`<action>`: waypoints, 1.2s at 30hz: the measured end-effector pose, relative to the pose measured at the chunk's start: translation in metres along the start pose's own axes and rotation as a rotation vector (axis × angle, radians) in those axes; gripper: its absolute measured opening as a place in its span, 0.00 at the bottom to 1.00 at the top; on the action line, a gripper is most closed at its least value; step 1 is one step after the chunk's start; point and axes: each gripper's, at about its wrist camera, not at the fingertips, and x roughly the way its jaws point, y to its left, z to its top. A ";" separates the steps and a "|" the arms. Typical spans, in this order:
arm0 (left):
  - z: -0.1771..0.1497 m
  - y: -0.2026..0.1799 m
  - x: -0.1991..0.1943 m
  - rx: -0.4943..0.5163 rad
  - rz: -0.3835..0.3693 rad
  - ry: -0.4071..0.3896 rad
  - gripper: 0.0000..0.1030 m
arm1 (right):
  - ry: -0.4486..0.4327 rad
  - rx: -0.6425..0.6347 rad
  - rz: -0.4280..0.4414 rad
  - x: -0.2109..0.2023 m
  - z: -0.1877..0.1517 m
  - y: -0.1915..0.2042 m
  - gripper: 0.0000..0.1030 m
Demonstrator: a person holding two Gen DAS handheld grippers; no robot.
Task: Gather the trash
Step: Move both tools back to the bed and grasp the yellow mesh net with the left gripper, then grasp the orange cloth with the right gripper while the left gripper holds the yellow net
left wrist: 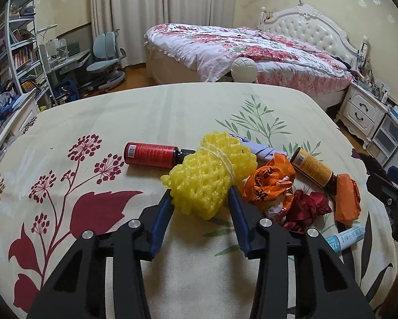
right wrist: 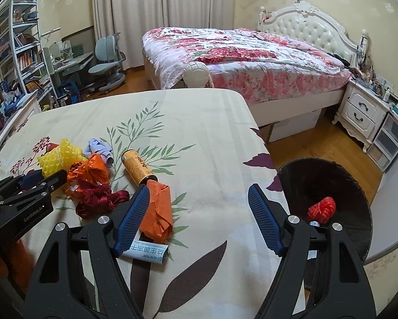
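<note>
Two grippers noted: left gripper [left wrist: 201,199] clamped on yellow foam net [left wrist: 209,175], right gripper [right wrist: 199,212] open and empty; soft foam may slip free during lifting.

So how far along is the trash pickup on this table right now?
Done: one red netted wad lies in the black bin beside the table. In hand: the left gripper is shut on the yellow foam fruit net; the right gripper is open and empty. Left: red bottle, yellow-labelled bottle, orange wrappers, dark red ribbon, lilac scrap, white tube.
</note>
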 end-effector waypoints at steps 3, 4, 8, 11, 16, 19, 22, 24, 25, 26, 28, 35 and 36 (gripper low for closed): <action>0.000 0.002 -0.002 -0.006 -0.007 -0.007 0.38 | 0.001 -0.008 0.006 0.001 0.001 0.004 0.72; -0.001 0.002 -0.004 -0.007 -0.005 -0.010 0.38 | 0.001 -0.011 0.007 0.002 0.002 0.005 0.72; -0.002 0.006 -0.011 -0.021 0.003 -0.014 0.37 | 0.013 -0.018 0.018 0.003 0.001 0.009 0.72; -0.006 0.010 -0.018 -0.023 0.021 -0.026 0.37 | 0.026 -0.030 0.021 0.006 -0.002 0.014 0.72; -0.012 0.014 -0.026 -0.029 0.046 -0.032 0.37 | 0.054 -0.045 0.037 0.012 -0.008 0.022 0.71; -0.016 0.018 -0.028 -0.039 0.057 -0.031 0.37 | 0.069 -0.052 0.036 0.016 -0.010 0.026 0.64; -0.019 0.021 -0.028 -0.051 0.061 -0.024 0.37 | 0.094 -0.051 0.038 0.020 -0.012 0.027 0.54; -0.021 0.021 -0.029 -0.053 0.064 -0.023 0.37 | 0.105 -0.052 0.045 0.021 -0.015 0.027 0.51; -0.022 0.022 -0.030 -0.055 0.064 -0.023 0.37 | 0.109 -0.053 0.047 0.022 -0.015 0.027 0.45; -0.023 0.021 -0.031 -0.056 0.065 -0.022 0.36 | 0.112 -0.054 0.050 0.022 -0.016 0.027 0.36; -0.023 0.021 -0.031 -0.056 0.064 -0.023 0.36 | 0.112 -0.049 0.054 0.021 -0.017 0.027 0.31; -0.027 0.017 -0.037 -0.060 0.064 -0.034 0.36 | 0.090 -0.041 0.043 0.012 -0.017 0.021 0.30; -0.027 0.017 -0.038 -0.060 0.064 -0.035 0.36 | 0.086 -0.038 0.042 0.009 -0.017 0.019 0.30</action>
